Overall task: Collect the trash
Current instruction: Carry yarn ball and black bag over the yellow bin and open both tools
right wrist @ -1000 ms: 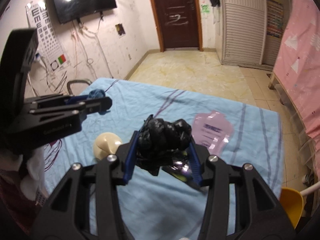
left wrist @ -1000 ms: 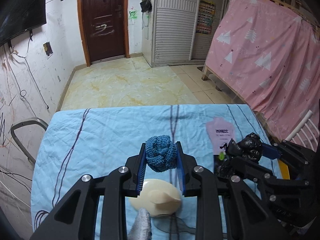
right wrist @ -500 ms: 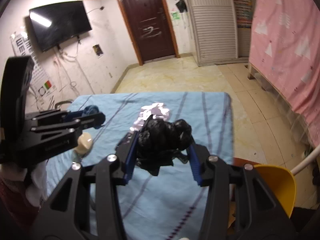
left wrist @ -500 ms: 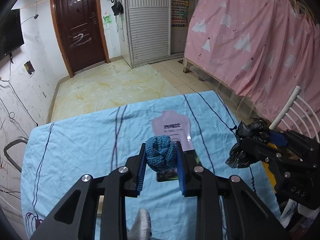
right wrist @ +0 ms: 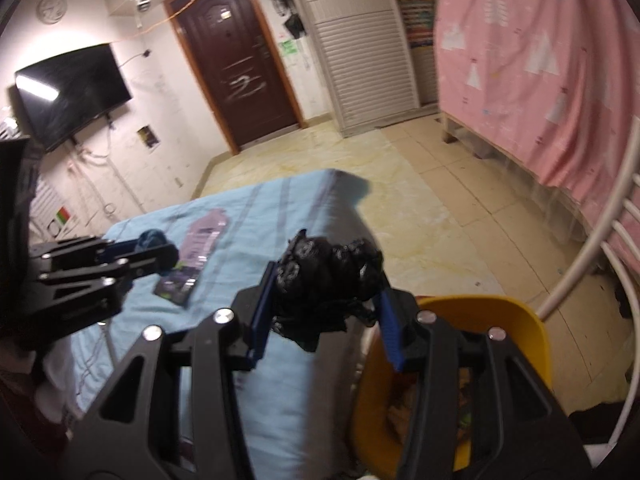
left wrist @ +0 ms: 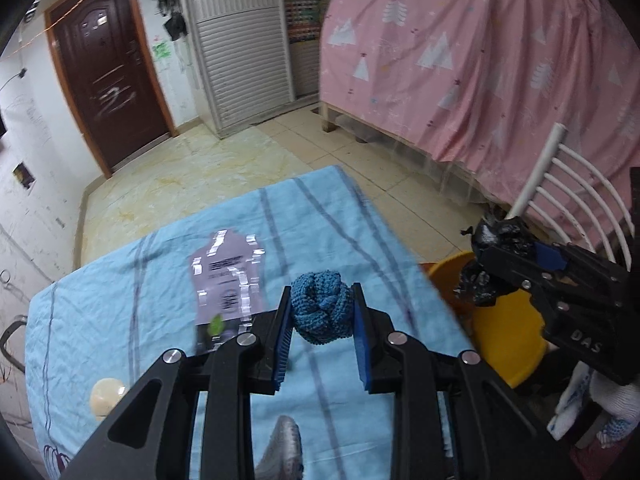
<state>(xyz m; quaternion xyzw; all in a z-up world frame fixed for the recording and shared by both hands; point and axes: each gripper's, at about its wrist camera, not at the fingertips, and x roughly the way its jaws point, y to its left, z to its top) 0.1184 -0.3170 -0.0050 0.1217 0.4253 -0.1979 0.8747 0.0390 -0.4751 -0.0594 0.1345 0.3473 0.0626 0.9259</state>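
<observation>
Step in hand: carrying trash to the yellow bin [right wrist: 516,320] beside the counter's [left wrist: 120,280] right edge. Left gripper [left wrist: 322,312] jaws grip one blue knitted ball [left wrist: 322,308]; right gripper [right wrist: 326,276] jaws grip one crumpled black bag [right wrist: 328,268] near the bin's rim. Next: position over bin, release. On the counter: one pink pouch [left wrist: 226,268], one cream object [left wrist: 105,394].

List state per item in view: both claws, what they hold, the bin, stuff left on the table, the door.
Left claw: shut on blue knitted yarn ball.
Right claw: shut on crumpled black plastic bag, by the bin rim.
Yellow plastic bin: open, trash inside.
Pale purple plastic pouch: flat on blue tablecloth.
Cream round object: resting on tablecloth.
Dark brown door: closed.
</observation>
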